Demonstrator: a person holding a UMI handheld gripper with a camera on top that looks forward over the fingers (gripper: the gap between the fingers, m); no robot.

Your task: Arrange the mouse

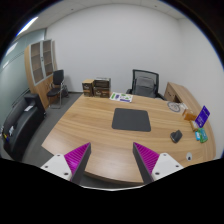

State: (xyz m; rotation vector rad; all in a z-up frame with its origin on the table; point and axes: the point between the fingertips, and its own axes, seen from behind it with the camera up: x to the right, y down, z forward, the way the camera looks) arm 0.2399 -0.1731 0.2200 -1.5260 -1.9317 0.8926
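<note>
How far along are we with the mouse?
Nothing looks done yet. The mouse lies on the table to the right of the mouse pad, which is bare. The gripper is open, holding nothing, well short of both. Left: reach, grip, place the mouse.

I can read no text, label, brand or number anywhere ahead of me, neither on the papers (pixel 121 97) nor on the box (pixel 203 116) on the surface (pixel 100 135).
</note>
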